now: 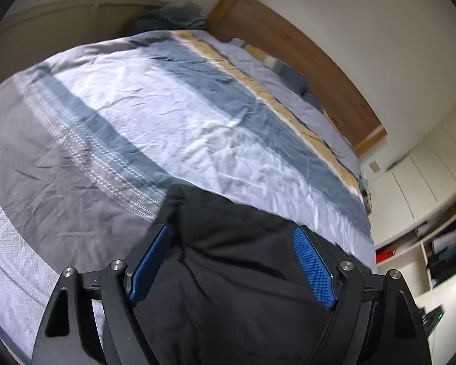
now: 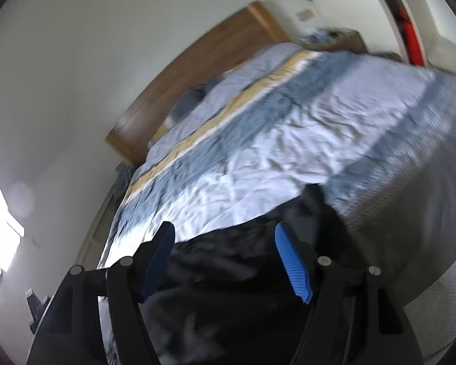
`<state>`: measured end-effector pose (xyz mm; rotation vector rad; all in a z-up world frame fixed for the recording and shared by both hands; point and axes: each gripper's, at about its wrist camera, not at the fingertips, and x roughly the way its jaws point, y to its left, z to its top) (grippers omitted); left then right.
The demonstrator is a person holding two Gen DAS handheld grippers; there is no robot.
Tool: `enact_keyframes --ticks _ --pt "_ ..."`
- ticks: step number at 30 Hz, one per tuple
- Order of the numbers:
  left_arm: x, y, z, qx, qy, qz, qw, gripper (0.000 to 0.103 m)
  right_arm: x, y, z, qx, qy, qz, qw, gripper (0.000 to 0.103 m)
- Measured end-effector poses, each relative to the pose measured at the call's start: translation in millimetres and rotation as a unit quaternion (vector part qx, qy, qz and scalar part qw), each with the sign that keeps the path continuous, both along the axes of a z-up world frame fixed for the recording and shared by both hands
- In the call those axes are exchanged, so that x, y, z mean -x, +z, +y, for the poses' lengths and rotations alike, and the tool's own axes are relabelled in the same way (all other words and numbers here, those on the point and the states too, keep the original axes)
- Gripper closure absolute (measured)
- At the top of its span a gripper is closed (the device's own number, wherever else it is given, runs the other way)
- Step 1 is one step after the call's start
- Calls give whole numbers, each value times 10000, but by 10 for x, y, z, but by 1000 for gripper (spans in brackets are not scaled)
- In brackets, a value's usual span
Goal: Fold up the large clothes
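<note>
A black garment [image 1: 228,273] lies on the near edge of the bed, partly bunched, and fills the lower middle of both wrist views. My left gripper [image 1: 232,229] hovers above it, open, its blue pads [image 1: 313,267] wide apart and off the cloth. The right gripper [image 2: 224,228] is also open over the same black garment [image 2: 228,273], blue pads [image 2: 291,267] spread with nothing pinched between them. The garment's near part is hidden under both grippers' frames.
The bed carries a striped duvet [image 1: 167,106] in white, blue, grey and tan, with a wooden headboard [image 1: 288,45] at the far end. A heap of clothes [image 1: 173,18] lies beyond the bed. White cupboards and shelves [image 1: 440,243] stand to the right.
</note>
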<state>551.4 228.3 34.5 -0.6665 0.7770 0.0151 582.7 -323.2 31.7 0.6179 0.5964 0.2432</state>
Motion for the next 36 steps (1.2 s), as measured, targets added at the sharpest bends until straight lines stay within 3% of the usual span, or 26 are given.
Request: enact_keyframes --ticks 5,11,16,30,33,36 --pt "103 20 -481 -44 -448 -123 9989 21 143 86 649 286 614 -196 9975 36" --pt "36 -121 -1132 -384 -983 -168 9943 21 186 -4 1459 964 1130 -405 9881 36" --pt "-181 -319 -1551 -752 -1370 31 9877 21 -9 -241 1869 1577 1299 -185 9787 36" --pt "-1418 -692 -1719 -1206 -1261 937 9802 18 -1189 -607 1913 1666 1229 644 9762 36" --pt "-1505 -742 -1611 -1160 -1182 1101 9800 18 -1301 -675 1784 1471 1267 792 9778 36" --pt "-1509 -760 -1438 -1396 -1041 1297 9761 15 -1288 -724 1458 1335 1132 862 9808 36"
